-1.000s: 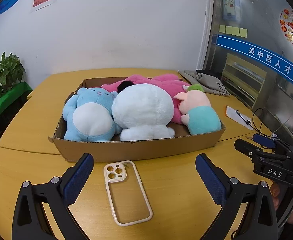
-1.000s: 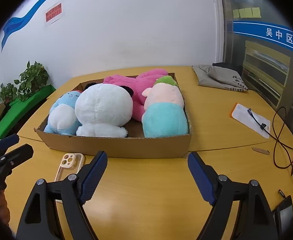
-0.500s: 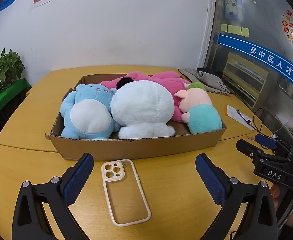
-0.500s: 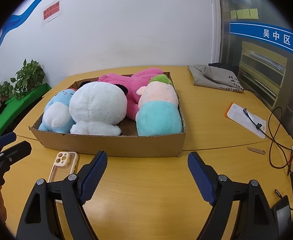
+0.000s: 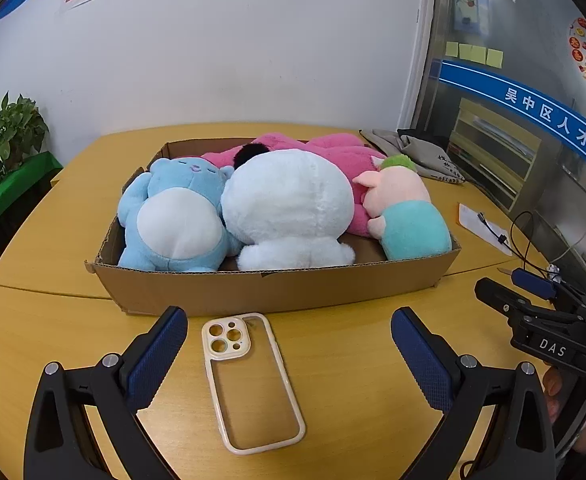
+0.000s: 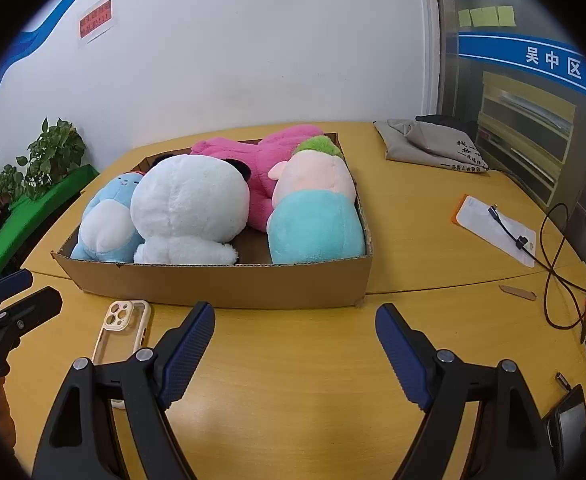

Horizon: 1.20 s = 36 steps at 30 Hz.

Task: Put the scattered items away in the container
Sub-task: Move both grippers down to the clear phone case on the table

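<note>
Yellow worktop (image 5: pixel 333 380) fills both views. Nearest, the left gripper (image 5: pixel 289 354) is held with jaws apart over the phone case (image 5: pixel 249 380), which lies flat just before the cardboard box (image 5: pixel 277 290). The right gripper (image 6: pixel 295 344) is likewise spread, empty. Only the right view shows a cable (image 6: pixel 553 256) and grey bag (image 6: pixel 433 144) beyond; plush toys (image 5: pixel 289 204) fill the box.

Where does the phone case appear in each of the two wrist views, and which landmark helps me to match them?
Left wrist view: the phone case lies lower centre on the table, between the open fingers of the left gripper.
Right wrist view: the phone case lies lower left, partly hidden behind the right gripper.
Shared landmark: the cardboard box, just behind the case in both views.
</note>
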Motion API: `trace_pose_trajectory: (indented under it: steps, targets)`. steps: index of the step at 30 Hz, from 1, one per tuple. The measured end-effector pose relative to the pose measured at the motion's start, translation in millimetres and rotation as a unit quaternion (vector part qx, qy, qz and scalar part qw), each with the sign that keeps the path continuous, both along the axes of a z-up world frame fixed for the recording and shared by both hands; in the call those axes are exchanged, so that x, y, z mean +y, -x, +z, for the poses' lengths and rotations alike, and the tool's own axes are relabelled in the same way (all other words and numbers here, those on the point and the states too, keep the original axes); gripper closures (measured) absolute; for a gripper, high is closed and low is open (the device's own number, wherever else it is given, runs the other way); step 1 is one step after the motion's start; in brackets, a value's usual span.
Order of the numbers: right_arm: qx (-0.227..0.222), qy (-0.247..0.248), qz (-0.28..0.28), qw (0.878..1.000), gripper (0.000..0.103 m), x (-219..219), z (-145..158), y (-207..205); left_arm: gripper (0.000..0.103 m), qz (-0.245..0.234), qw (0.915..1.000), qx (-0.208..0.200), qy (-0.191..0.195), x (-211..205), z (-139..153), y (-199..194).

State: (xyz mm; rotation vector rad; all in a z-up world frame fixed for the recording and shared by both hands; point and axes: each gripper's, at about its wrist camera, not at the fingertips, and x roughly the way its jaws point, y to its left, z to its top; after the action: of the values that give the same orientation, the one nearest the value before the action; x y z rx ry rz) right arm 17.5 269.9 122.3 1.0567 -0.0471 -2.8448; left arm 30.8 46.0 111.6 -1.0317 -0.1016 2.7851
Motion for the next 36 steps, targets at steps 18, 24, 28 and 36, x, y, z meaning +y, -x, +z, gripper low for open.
trace_pose_trajectory:
  steps: [18,24,28,36]
  targets:
    - [-0.047,0.005,0.068,0.997,0.020,-46.0,-31.0,-4.4,0.000,0.020,0.9990,-0.036,-0.017,-36.5,-18.6,8.7]
    - [-0.100,0.015,0.125,0.987,0.022,-98.9,-67.9,-2.7,0.007,0.045,0.9956,-0.081,-0.011,-70.5,-53.0,32.2]
    - [-0.116,0.019,0.152,0.981,0.022,-129.9,-84.8,0.8,0.026,0.041,0.9896,-0.136,-0.022,-81.7,-89.7,54.7]
    - [-0.121,-0.008,0.182,0.976,0.027,-150.4,-110.9,-1.9,0.051,0.021,0.9845,-0.171,-0.032,-84.8,-119.4,60.4]
